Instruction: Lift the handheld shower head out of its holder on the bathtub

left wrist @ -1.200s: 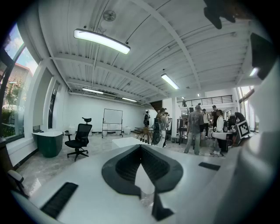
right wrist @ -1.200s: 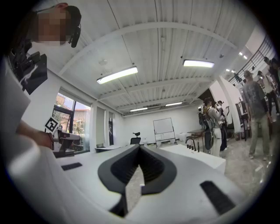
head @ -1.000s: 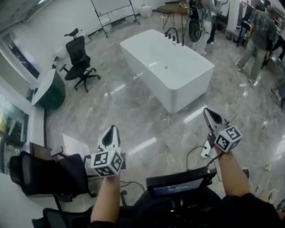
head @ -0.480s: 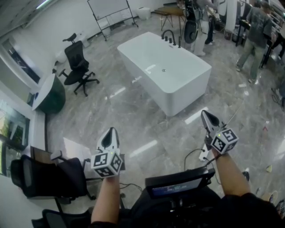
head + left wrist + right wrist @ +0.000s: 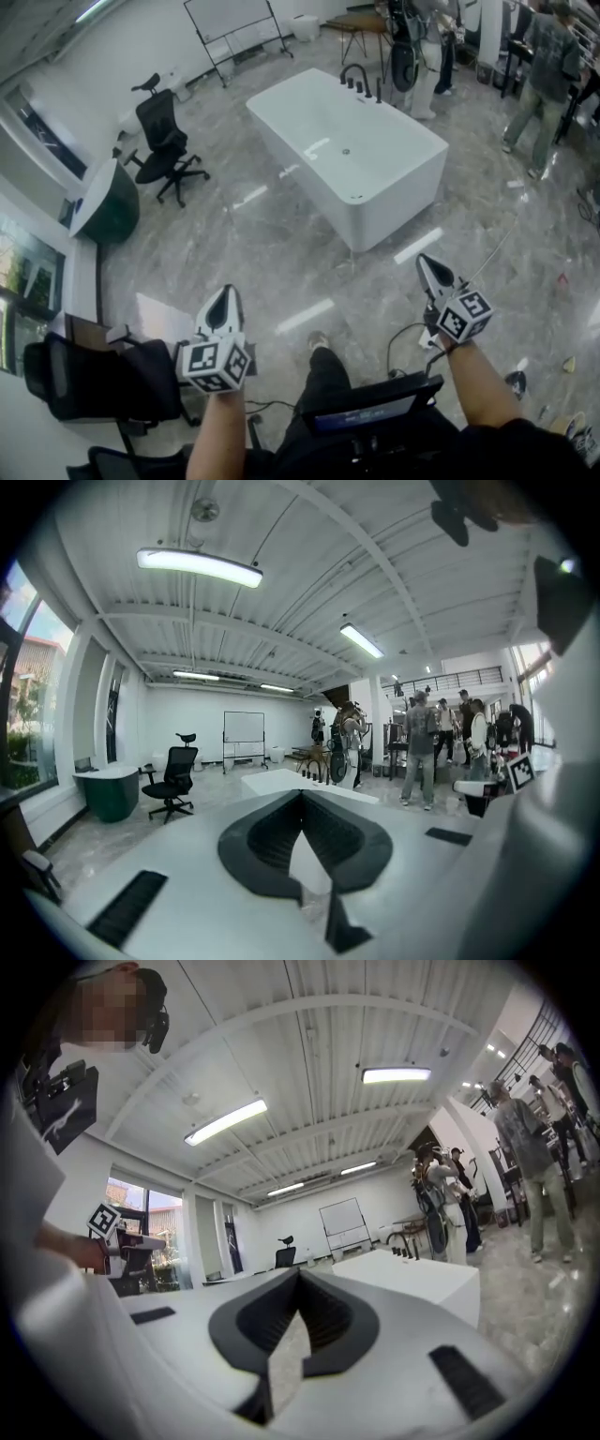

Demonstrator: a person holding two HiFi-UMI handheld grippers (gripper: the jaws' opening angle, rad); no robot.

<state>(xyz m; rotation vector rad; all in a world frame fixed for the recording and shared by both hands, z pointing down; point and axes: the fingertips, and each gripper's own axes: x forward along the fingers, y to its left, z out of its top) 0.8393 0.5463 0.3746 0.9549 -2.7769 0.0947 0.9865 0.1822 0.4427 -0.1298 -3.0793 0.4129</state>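
Two grippers hover near the person, each with its jaws pressed together on nothing. From the far left stand a black office chair (image 5: 165, 131), then the left gripper (image 5: 227, 291) low and near, then the white bathtub (image 5: 394, 197) farther off in the middle, and the right gripper (image 5: 424, 260) near, well apart from the tub. Dark fittings (image 5: 361, 80) stand on the tub's far rim, and the shower head among them is too small to tell apart

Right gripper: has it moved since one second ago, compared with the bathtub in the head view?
Yes. The right gripper has sunk lower in the head view, slightly farther from the near corner of the bathtub. Its jaws are shut.
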